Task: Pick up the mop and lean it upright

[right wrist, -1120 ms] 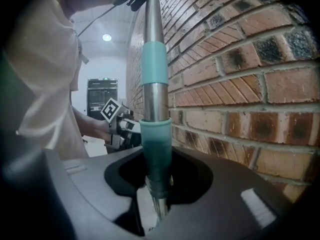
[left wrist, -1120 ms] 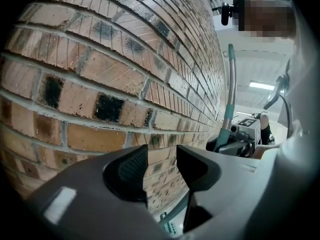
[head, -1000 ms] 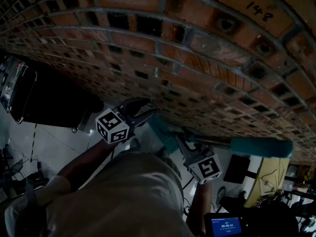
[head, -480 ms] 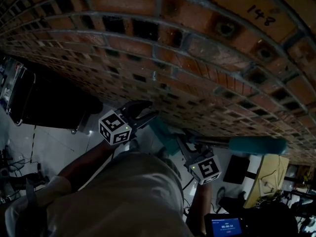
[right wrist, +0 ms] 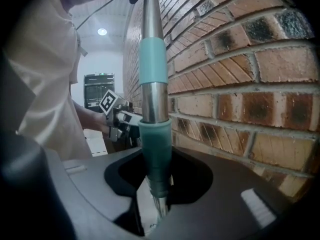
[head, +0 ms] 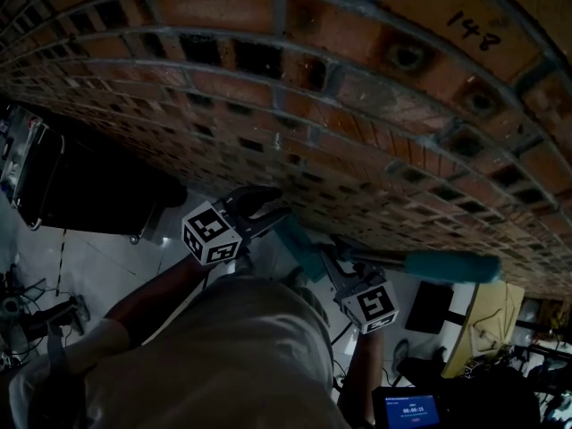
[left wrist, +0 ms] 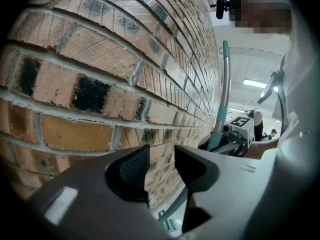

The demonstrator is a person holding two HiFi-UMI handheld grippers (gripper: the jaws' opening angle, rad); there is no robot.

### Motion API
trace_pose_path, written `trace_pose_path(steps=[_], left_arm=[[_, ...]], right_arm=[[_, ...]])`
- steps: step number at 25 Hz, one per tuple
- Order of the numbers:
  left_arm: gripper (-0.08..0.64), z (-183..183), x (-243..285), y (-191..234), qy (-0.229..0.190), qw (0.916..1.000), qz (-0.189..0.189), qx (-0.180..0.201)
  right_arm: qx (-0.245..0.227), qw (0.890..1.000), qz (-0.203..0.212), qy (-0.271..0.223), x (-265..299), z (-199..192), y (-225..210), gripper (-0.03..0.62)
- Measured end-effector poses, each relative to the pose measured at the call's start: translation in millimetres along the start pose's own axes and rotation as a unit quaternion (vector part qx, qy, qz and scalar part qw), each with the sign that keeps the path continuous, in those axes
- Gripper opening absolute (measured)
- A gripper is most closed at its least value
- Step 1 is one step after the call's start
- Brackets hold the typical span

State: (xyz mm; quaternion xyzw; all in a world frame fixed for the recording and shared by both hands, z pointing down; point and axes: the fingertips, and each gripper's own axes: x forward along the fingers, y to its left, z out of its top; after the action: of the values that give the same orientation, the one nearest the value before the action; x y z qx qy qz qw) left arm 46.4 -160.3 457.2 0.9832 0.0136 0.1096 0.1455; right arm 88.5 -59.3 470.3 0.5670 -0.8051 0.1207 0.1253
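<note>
Two claws differ: right gripper [right wrist: 157, 179] clamps the steel-and-teal mop pole [right wrist: 154, 99], held upright, red brick wall [right wrist: 240, 59] near at three o'clock; left gripper [left wrist: 161, 166], empty, has just been narrowing. Leaning and release seemingly remain.

We are looking at a wall [head: 375, 88] showing orange-red bricks (some blotched black) in grey mortar, a mop [right wrist: 154, 99] gleaming silver with teal sleeves, a cube [head: 212, 233] bearing black-and-white squares.

Silver, teal-sleeved mop handle [right wrist: 152, 59] stands upright beside brick wall [right wrist: 240, 84].
</note>
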Motion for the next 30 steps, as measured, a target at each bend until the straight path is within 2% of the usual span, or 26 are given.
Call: trace_pose_path(steps=[2, 5, 9, 14, 20, 24, 27, 29, 30], left_arm=[[0.215, 8, 5, -16, -0.009, 0.9993, -0.036, -0.001], [0.237, 27, 12, -52, -0.031, 0.9937, -0.107, 0.008], [0.270, 58, 20, -107, -0.053, 0.9775, -0.201, 0.036], [0.285, 71, 34, -161, -0.048, 0.9584, -0.266, 0.090], [0.265, 80, 45, -182, -0.054, 0.9522, -0.279, 0.113], [0.193, 92, 43, -180, -0.067, 0.9536, -0.279, 0.092], [0.184, 88, 42, -179, -0.053, 0.9555, -0.269, 0.108], [0.131, 83, 42, -179, -0.047, 0.9558, -0.263, 0.122], [0.130, 80, 43, -178, -0.045, 0.9564, -0.260, 0.125]], right_arm=[[0.006, 1.000, 0.000, 0.006, 1, 0, 1, 0.112], [0.001, 1.000, 0.004, 0.011, 2, -9, 2, 0.112], [0.002, 1.000, 0.009, 0.017, 5, -17, 5, 0.112], [0.002, 0.999, 0.013, 0.030, 7, -29, 9, 0.112], [-0.004, 0.998, 0.031, 0.048, 14, -41, 20, 0.112], [-0.010, 0.996, 0.040, 0.073, 20, -57, 24, 0.112], [-0.007, 0.996, 0.045, 0.080, 24, -67, 24, 0.113], [-0.005, 0.995, 0.048, 0.090, 26, -75, 23, 0.114], [-0.004, 0.994, 0.050, 0.095, 28, -79, 23, 0.114]])
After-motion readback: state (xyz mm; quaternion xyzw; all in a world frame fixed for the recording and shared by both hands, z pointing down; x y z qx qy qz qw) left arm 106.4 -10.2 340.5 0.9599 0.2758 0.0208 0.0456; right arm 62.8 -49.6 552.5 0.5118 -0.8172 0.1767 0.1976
